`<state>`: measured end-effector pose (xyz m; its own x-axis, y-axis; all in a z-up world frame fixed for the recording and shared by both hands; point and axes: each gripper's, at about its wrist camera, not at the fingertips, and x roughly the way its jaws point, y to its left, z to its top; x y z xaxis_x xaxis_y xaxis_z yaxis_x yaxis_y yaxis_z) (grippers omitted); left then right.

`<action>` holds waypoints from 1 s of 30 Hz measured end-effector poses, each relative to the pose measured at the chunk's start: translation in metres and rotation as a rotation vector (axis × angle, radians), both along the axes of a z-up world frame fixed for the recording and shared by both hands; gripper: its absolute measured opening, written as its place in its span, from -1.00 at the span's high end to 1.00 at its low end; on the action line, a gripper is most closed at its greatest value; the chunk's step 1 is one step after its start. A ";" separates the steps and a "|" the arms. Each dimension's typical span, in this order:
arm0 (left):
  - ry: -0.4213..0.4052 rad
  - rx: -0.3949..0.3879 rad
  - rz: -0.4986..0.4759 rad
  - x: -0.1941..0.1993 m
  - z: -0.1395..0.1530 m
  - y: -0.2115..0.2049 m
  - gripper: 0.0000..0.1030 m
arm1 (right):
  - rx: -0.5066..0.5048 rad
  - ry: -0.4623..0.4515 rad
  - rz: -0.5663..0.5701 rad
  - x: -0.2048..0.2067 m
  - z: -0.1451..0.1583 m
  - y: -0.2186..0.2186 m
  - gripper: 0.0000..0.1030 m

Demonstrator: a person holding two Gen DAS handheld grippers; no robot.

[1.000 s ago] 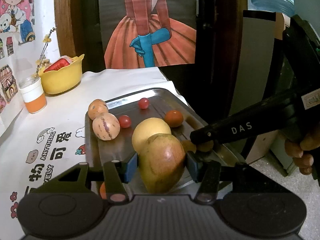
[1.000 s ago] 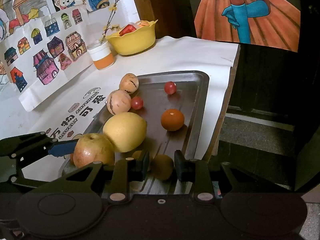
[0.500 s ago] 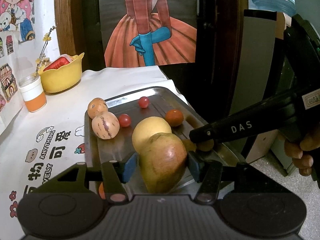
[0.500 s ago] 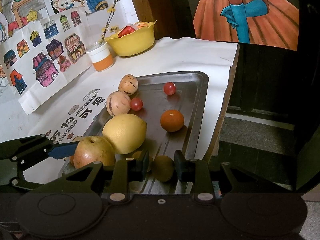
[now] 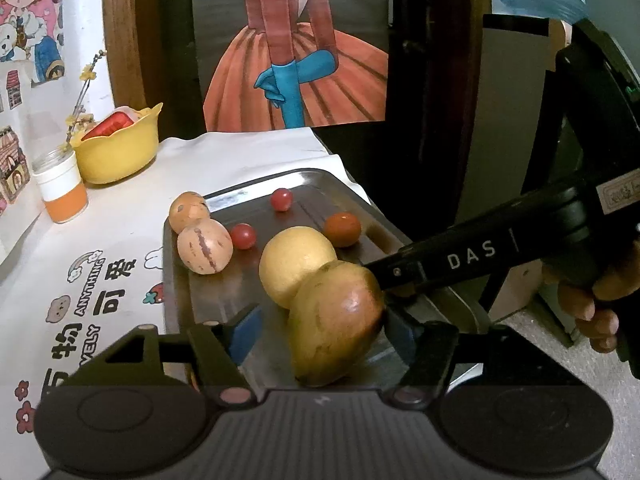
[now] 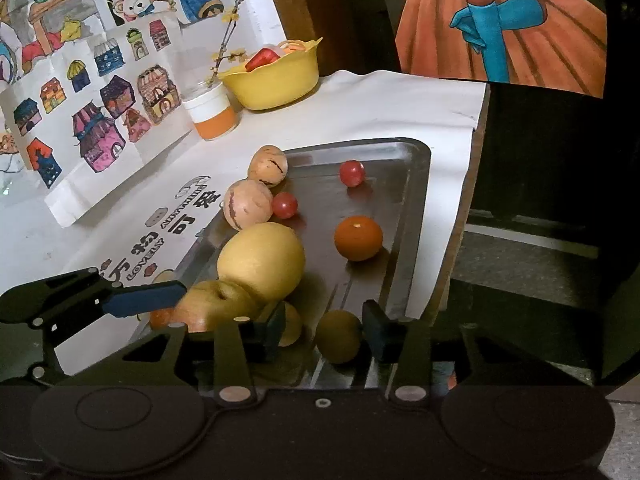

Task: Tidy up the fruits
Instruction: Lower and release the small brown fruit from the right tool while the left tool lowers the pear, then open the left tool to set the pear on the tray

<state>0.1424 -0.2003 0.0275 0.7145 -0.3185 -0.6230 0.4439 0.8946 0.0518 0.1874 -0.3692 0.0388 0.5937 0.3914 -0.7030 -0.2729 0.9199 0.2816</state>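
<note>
A dented steel tray [image 6: 416,200] on a white printed cloth [image 5: 120,216] holds smooth round fruit. At its near end the left gripper [image 5: 320,330] stands wide, a blushed yellow-red apple [image 5: 336,324] loose against its right pad, touching a matte yellow pear [image 5: 294,260]. The right gripper [image 6: 324,326] gapes around a small olive-green fruit [image 6: 338,336]. Far left, a yellow plastic bowl [image 6: 276,80] sits below cartoon posters.

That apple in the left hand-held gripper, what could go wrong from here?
The left hand-held gripper stands open; only one pad looks near the apple, which leans on the yellow pear, so it may roll.

The right hand-held gripper works close beside it around a small green fruit; the two could collide.
</note>
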 end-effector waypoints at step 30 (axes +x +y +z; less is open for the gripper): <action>-0.016 0.010 -0.011 -0.009 0.003 0.000 -0.75 | -0.059 -0.036 0.019 -0.005 0.003 0.007 -0.06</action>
<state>0.1336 -0.2005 0.0309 0.7209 -0.3201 -0.6147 0.4526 0.8891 0.0679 0.1821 -0.3626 0.0416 0.6121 0.3613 -0.7035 -0.2993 0.9292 0.2168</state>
